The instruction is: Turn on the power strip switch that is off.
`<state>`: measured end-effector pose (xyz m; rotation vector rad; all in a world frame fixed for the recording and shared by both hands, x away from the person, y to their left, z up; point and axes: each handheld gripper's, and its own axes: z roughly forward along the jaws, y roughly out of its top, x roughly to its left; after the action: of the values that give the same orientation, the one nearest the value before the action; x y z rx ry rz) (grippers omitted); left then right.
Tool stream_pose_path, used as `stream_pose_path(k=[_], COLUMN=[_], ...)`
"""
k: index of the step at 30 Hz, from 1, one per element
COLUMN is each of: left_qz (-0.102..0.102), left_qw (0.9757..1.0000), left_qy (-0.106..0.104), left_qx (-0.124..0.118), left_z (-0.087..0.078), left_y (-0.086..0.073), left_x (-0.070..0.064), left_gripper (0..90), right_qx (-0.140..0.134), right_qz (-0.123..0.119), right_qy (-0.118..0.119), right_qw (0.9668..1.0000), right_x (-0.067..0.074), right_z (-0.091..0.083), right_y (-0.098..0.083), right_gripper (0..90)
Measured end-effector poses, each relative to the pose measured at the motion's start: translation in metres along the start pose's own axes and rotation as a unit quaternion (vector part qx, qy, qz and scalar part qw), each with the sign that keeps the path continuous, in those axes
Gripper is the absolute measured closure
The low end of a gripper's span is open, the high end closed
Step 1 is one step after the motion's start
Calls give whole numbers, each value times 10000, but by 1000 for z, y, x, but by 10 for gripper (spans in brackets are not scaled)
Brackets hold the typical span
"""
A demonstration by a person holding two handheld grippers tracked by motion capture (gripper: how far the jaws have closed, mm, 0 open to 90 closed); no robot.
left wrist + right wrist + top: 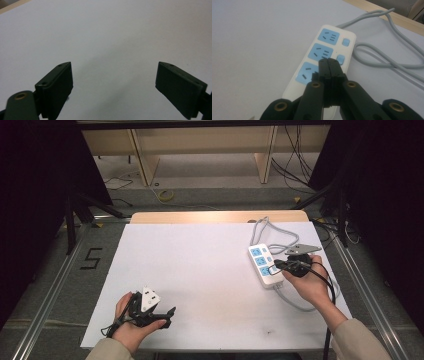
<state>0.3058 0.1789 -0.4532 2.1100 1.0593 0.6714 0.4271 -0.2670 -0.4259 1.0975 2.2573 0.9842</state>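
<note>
A white power strip (261,261) with three blue sockets and blue switch buttons lies at the right of the white table (200,270), its grey cable (270,227) looping behind it. My right gripper (274,266) is shut with nothing between its jaws. In the right gripper view its closed tips (328,61) hover over the power strip (322,50), between the middle and nearest sockets and just beside a switch button (340,60); I cannot tell whether they touch. My left gripper (170,316) rests near the front left edge, open (113,75) over bare white surface.
The grey cable (387,62) coils on the table to the right of the strip. A wooden table edge (215,216) runs along the back. Beyond it are shelf legs and loose cables on the floor; metal rails flank both sides.
</note>
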Motion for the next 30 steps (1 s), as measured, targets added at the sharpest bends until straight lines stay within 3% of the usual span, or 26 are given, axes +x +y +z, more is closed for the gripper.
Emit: stream_pose_path(k=[30], left_qz=[52], left_qw=[10000], left_qy=[-14], left_qx=[10], left_z=[1], left_y=[1], left_x=[-1], left_gripper=[142], right_qx=[329], right_qz=[71], right_qy=[-35], right_qw=[9994], right_x=[-10], right_z=[25], right_y=[13], right_gripper=[900])
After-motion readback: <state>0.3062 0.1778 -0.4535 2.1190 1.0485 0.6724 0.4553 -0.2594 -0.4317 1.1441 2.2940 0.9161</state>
